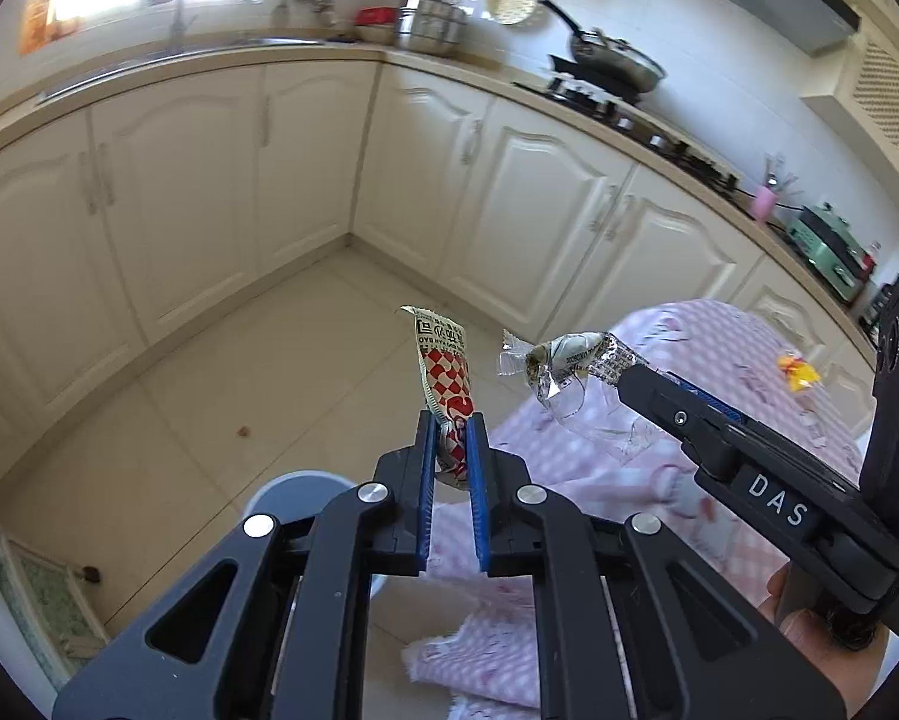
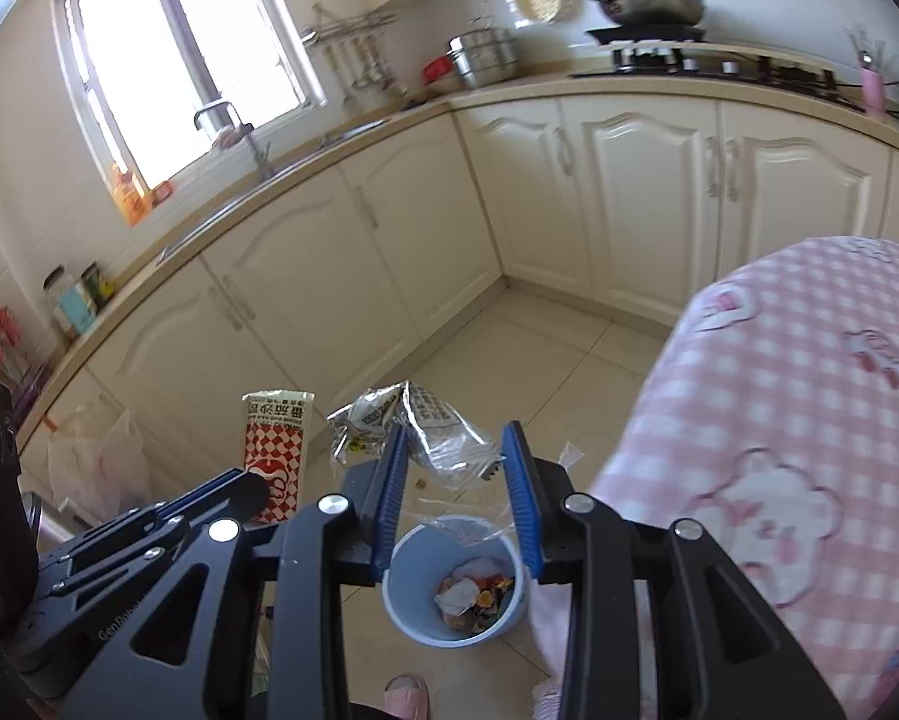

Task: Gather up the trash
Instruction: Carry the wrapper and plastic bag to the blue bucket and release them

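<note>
My left gripper [image 1: 453,429] is shut on a red-and-white checked wrapper [image 1: 443,372], which stands up from the jaws; it also shows at the left of the right wrist view [image 2: 276,450]. My right gripper [image 2: 456,450] has its jaws spread, with a crumpled clear and silver wrapper [image 2: 422,429] lying between them; in the left wrist view this wrapper [image 1: 560,360] hangs off the right gripper's tip. A light blue trash bin [image 2: 455,585] stands on the floor below the right gripper, with several wrappers inside. Its rim shows in the left wrist view [image 1: 296,489].
A table with a pink checked cloth [image 2: 779,420] stands to the right; a yellow wrapper [image 1: 800,373] lies on it. Cream kitchen cabinets [image 1: 209,180] line the far walls around a tiled floor [image 1: 239,384]. A pink slipper [image 2: 407,693] is near the bin.
</note>
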{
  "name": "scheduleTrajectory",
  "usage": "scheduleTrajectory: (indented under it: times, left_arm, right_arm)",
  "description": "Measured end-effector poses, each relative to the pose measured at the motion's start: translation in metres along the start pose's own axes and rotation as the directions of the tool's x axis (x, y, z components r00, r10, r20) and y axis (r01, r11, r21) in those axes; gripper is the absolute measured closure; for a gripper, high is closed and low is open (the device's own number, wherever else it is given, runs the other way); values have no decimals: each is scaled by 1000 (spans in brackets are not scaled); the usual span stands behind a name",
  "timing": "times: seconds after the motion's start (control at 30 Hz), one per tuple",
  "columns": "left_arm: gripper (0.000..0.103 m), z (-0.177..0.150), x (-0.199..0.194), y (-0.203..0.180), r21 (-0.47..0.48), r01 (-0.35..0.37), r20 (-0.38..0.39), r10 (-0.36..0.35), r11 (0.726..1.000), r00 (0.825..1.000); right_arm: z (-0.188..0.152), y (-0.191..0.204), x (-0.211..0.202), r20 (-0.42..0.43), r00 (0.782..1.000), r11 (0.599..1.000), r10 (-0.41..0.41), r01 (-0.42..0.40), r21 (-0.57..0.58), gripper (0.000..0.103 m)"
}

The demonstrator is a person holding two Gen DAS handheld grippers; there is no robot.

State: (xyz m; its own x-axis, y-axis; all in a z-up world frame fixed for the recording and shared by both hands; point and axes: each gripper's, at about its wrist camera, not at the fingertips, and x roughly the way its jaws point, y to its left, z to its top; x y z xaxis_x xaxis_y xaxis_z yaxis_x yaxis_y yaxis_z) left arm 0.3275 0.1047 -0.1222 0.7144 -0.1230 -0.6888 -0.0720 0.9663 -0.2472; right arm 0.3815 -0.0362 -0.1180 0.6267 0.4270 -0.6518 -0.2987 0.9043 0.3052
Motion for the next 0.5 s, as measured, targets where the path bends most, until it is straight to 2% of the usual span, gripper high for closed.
scheduleTrajectory:
  times: [0.23,0.43,0.5]
  left_arm:
    - [94,-4,17,51,-62,-64,-44,62,996,997]
    - [93,-5,35,71,-80,-73,-67,68,994,995]
    - [91,-2,36,76,-96,-75,-49,71,993,996]
  right_arm:
    - [-15,45,47,-63,998,999,22,-25,-48,71]
    - [-17,53,71,-70,998,999,6,-10,-50,71]
    - [-16,53,76,-66,998,999,2,-5,-45,71]
